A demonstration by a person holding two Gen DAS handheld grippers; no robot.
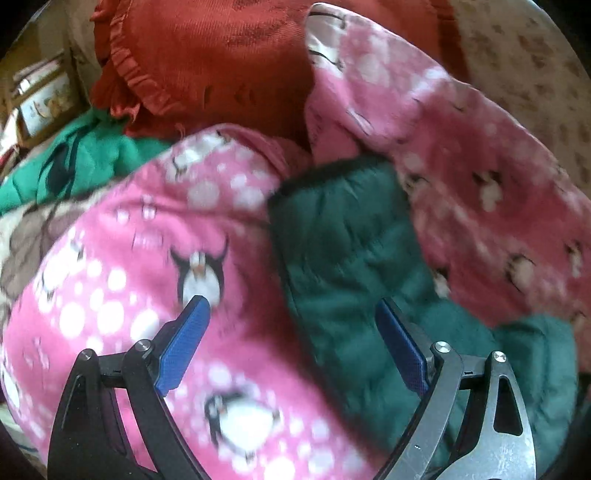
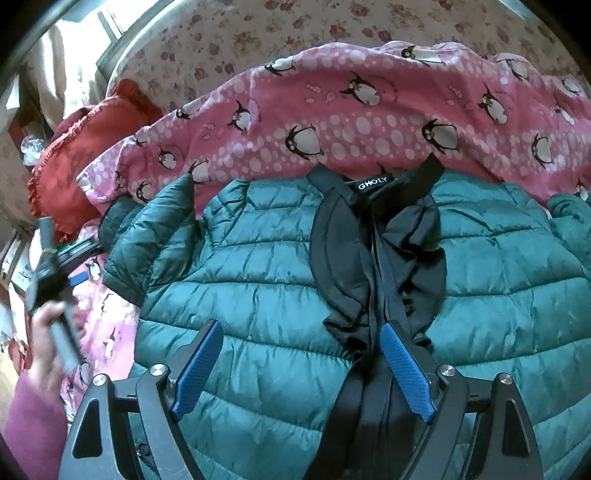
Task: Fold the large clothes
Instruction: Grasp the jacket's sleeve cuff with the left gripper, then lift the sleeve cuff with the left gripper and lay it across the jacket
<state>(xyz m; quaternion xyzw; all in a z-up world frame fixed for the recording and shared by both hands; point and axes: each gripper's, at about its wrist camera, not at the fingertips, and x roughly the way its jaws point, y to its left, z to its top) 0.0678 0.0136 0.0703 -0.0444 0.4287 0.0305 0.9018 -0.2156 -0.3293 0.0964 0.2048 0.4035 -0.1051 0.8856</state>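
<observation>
- The teal quilted jacket (image 2: 258, 295) lies spread across the middle of the right wrist view, front up, with its dark collar and zip line (image 2: 373, 258) running down the centre. From here it looks barely begun: the body is flat, but no fold across it shows.
- One sleeve (image 1: 343, 251) shows in the left wrist view as a dark green strip running from centre to lower right; in the other view it sits at centre left, bent up beside the jacket body. I'd guess the sleeves come first, then the body.
- The left gripper (image 1: 291, 317) hangs over the sleeve's edge, jaws spread wide, nothing between them.
- The right gripper (image 2: 301, 332) hovers low over the jacket chest, jaws likewise apart and empty.
- Under everything is a pink penguin blanket (image 2: 351, 122), rumpled and humped at the top of the frame, on a flowered sheet (image 2: 295, 26).
- A red frilled cushion (image 1: 207, 62) sits upper left, close to the sleeve end, with a green cloth (image 1: 99, 158) bunched beside it. Those lumps could crowd a tidy fold.
</observation>
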